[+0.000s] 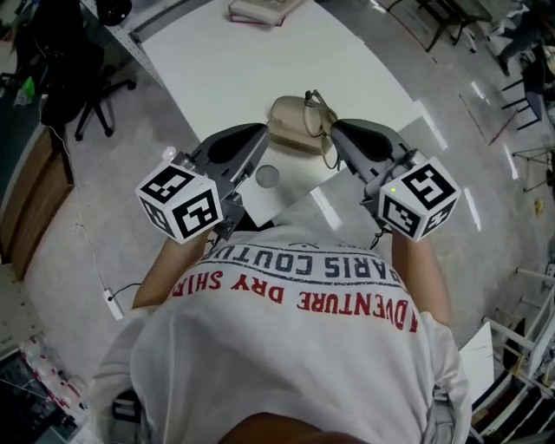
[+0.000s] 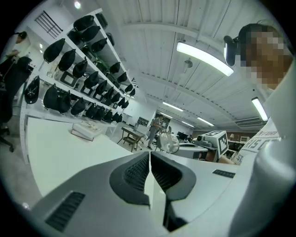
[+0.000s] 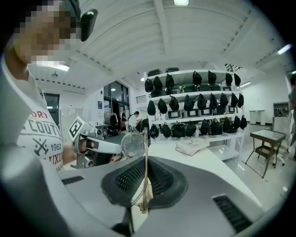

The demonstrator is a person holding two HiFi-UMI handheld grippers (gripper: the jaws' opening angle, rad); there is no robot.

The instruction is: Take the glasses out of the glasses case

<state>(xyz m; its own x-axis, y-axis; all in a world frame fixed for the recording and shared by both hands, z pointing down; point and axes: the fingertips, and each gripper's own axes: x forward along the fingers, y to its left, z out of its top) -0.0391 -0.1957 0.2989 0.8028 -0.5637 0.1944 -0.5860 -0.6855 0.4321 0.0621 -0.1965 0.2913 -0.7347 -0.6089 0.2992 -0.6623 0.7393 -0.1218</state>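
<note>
White desk (image 1: 217,69) spreads out ahead of you over a pale grey floor (image 1: 104,199), and you hold both tools up in front of your chest, over the desk's near end. Closest to you, your left tool (image 1: 258,137) has its jaws pressed together at the tips with nothing between them, its marker cube (image 1: 179,204) turned back toward your shirt. Your right tool (image 1: 340,130), with its own marker cube (image 1: 419,195) on the other side, is clamped on the glasses (image 3: 132,144): one thin gold temple runs straight down between its ribbed pads, and a round lens stands just past the tips, toward your left tool. So the glasses are out of the case and up in the air, carried by your right tool alone. Just beyond and between the two sets of tips, the beige glasses case (image 1: 290,126) lies on the desk; you cannot tell from here whether it is open or closed. Farther along the desk, near its far end, lies a flat book (image 1: 260,10). Off to the left stands a dark office chair (image 1: 82,87). At the back of the room, white shelves (image 3: 194,122) carry rows of dark bags (image 3: 187,102), and a small table (image 3: 266,136) stands on the floor beside them.
</note>
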